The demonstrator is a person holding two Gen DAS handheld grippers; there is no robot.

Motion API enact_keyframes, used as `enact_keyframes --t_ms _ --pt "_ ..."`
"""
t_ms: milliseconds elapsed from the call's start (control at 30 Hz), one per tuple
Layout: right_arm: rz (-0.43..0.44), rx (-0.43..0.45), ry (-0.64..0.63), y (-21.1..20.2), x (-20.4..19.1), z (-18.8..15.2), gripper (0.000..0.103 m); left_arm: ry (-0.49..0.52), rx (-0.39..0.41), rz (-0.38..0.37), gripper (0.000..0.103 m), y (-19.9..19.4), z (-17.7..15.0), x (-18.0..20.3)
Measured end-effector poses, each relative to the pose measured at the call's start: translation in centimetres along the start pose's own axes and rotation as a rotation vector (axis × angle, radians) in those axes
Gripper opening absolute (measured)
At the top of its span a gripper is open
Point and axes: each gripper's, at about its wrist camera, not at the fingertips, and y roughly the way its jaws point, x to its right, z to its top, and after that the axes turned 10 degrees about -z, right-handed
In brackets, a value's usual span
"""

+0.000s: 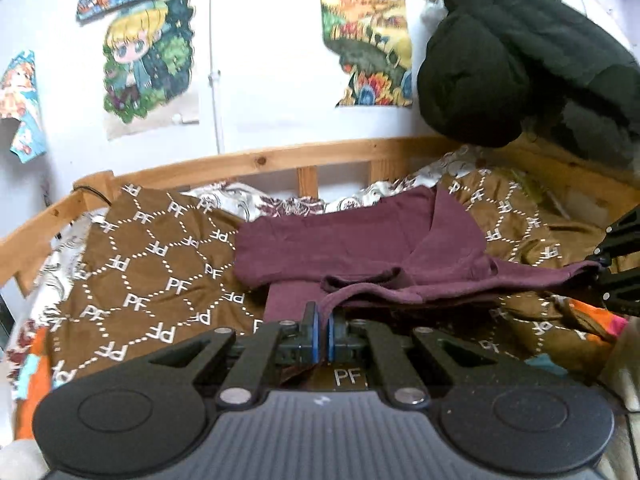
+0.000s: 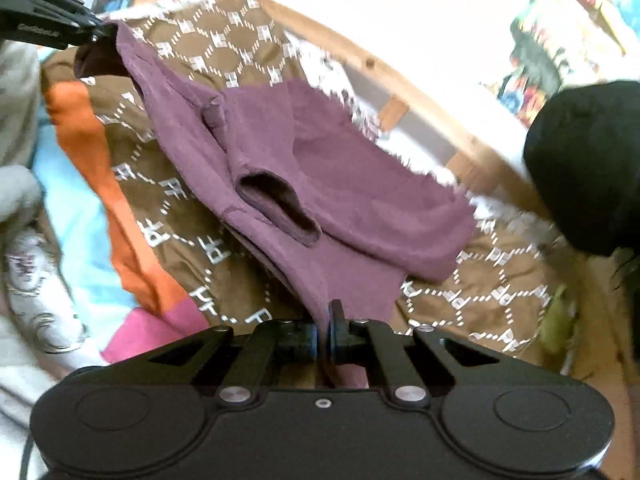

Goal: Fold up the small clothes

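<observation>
Left gripper (image 1: 323, 330) and right gripper (image 2: 324, 332), angled downward, fingers clamped on maroon shirt (image 1: 360, 252) edges above the bed (image 1: 132, 264).

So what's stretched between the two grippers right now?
The maroon shirt. In the right wrist view it runs from the right gripper up to the left gripper, both pinching an edge, hanging over the brown blanket.

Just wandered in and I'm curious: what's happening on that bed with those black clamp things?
A person is folding a small maroon shirt using a handheld gripper in each hand. The left gripper and the right gripper are each shut on an edge of the shirt, holding that side up off the brown patterned blanket while the far part lies on it. The fold is not yet finished.
</observation>
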Motion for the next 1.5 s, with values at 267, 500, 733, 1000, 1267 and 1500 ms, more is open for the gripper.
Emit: enact_keyframes --t_ms 267,500,733,1000,1267,1500 --pt "0.029 0.082 -0.056 -10.4 -1.2 0.1 0.004 0.043 -0.036 -0.055 0.004 -8.0 -0.8 0.4" --pt "0.042 0.064 -0.071 -12.3 -1.5 0.8 0.004 0.010 -0.057 -0.062 0.004 -6.5 0.8 -0.7" --pt "-0.084 0.080 -0.063 -6.6 0.3 3.3 0.005 0.095 -0.032 0.013 0.004 0.9 5.2 -1.8" --pt "-0.279 0.131 -0.088 4.8 1.5 7.4 0.005 0.092 -0.071 0.120 0.004 14.0 9.4 -6.0" --pt "-0.305 0.106 0.087 17.8 1.6 9.2 0.006 -0.033 -0.144 0.117 0.005 25.2 8.0 -10.5" --pt "-0.254 0.007 0.197 23.7 1.7 8.1 0.015 -0.100 -0.204 0.073 0.005 30.0 5.3 -12.4"
